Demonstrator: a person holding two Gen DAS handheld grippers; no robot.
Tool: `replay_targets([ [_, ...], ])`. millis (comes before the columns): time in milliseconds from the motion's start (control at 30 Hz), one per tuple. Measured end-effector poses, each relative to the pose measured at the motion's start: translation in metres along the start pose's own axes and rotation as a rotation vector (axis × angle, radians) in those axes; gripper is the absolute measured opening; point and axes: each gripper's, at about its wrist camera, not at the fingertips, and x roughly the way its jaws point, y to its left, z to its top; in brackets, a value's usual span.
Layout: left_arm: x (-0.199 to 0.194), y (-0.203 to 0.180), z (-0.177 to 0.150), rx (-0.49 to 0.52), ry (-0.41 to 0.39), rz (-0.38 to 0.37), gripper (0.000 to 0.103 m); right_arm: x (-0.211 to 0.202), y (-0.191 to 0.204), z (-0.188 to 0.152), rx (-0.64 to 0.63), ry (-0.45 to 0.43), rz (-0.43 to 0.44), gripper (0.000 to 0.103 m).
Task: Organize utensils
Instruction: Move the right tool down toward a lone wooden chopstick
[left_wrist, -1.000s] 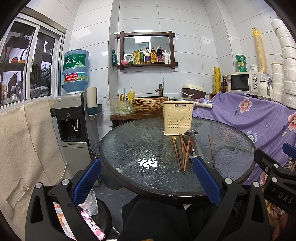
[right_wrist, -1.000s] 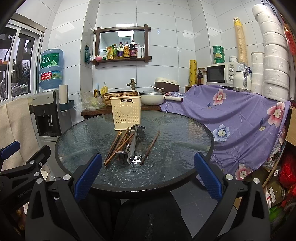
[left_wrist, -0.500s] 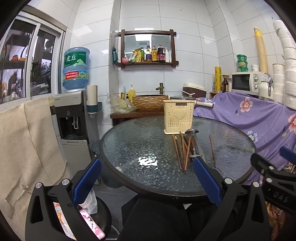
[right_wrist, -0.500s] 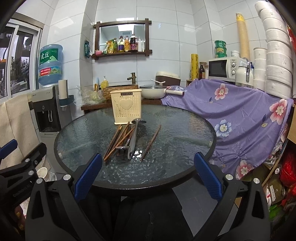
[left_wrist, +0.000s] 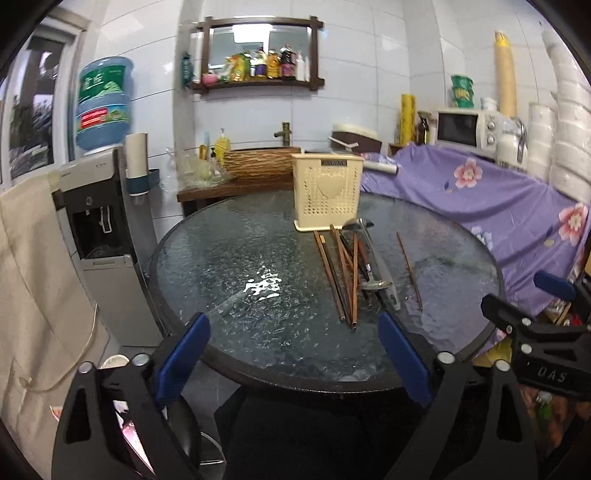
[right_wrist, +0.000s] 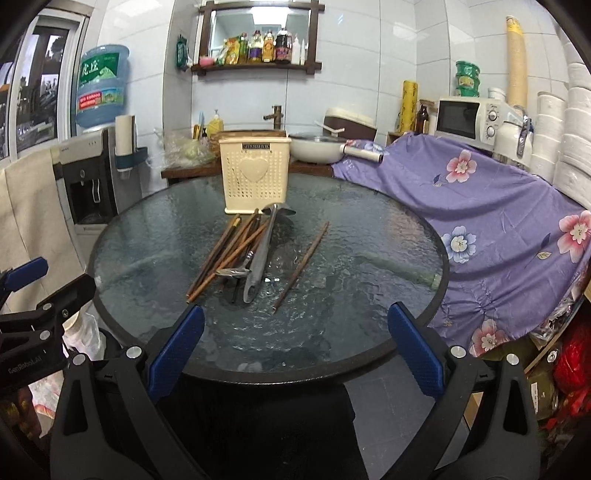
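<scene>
A cream perforated utensil holder (left_wrist: 327, 192) (right_wrist: 256, 181) stands upright on the round glass table (left_wrist: 240, 258) (right_wrist: 351, 266). In front of it lies a pile of brown chopsticks (left_wrist: 341, 271) (right_wrist: 225, 254) mixed with a metal ladle (right_wrist: 263, 254) (left_wrist: 373, 254) and a smaller metal utensil (right_wrist: 232, 272). One chopstick (left_wrist: 408, 269) (right_wrist: 303, 264) lies apart to the right. My left gripper (left_wrist: 293, 354) is open and empty at the table's near edge. My right gripper (right_wrist: 293, 339) is open and empty at the near edge, and it shows at the right of the left wrist view (left_wrist: 532, 325).
A water dispenser (left_wrist: 96, 206) stands left of the table. A purple flowered cloth (right_wrist: 498, 206) covers furniture to the right, with a microwave (right_wrist: 469, 118) behind. A wooden counter with a pan (right_wrist: 317, 147) and a basket sink (left_wrist: 258, 160) lies behind the table.
Both grippers have moved forward toward the table; the table and utensils look closer. Nothing on the table has moved.
</scene>
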Motion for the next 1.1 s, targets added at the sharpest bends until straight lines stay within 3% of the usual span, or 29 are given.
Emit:
replay_targets([
  [233, 0.04, -0.006, -0.003, 0.049, 0.109, -0.067, 0.065, 0.051, -0.002, 0.001, -0.017, 0.118, 0.025, 0.082],
  [533, 0.072, -0.016, -0.007, 0.077, 0.183, -0.138, 0.045, 0.093, -0.003, -0.002, -0.017, 0.21, 0.052, 0.064],
  [833, 0.081, -0.019, -0.006, 0.079, 0.183, -0.16, 0.042, 0.112, -0.002, 0.005, 0.001, 0.224, 0.061, 0.058],
  [1100, 0.092, -0.014, 0.008, 0.054, 0.177, -0.161, 0.042, 0.135, -0.013, 0.035, 0.023, 0.206, 0.03, 0.058],
])
